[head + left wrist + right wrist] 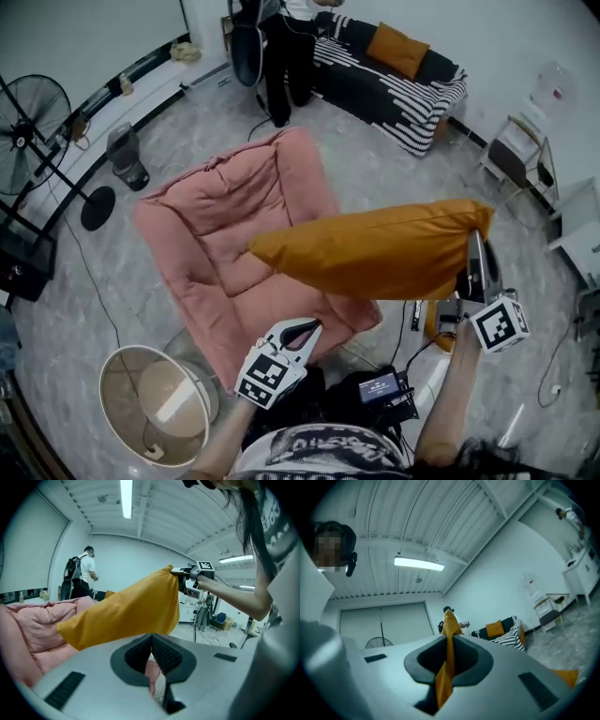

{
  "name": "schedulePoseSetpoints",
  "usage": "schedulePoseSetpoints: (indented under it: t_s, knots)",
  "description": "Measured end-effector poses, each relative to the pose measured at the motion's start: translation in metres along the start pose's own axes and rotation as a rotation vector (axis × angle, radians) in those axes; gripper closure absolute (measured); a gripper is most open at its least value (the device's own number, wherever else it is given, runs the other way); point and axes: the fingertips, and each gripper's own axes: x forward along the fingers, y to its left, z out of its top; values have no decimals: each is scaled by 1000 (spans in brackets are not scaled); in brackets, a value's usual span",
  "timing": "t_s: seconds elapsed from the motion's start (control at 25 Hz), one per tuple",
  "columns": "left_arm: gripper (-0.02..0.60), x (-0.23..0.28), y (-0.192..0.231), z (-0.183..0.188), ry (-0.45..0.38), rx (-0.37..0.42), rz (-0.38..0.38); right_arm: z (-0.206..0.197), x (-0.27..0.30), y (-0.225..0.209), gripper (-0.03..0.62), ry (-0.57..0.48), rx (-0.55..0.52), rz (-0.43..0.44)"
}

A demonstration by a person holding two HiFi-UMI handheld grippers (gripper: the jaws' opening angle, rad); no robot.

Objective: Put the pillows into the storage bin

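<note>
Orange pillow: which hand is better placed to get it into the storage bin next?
Right. The right tool is clamped on a corner of the orange pillow, holding it above the pink cushion. The left tool is shut and empty, though it sits nearer the storage bin.

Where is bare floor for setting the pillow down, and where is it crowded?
Bare floor lies between the pink lounger and the striped sofa. Toward the fan base it is open, though a cable crosses. Crowded below the lounger: storage bin, small screen.
</note>
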Motion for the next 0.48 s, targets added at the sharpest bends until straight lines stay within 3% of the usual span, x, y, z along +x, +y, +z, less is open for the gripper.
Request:
schedulePoseSetpoints:
  t_s: [0.12,0.48]
  knots:
    - [569,26,-20,5,25,33,-83,36,-30,-31,574,-61,-58,-69]
    - [569,92,-85,13,93,107,-252,102,-126,-125,574,-216,-35,-258]
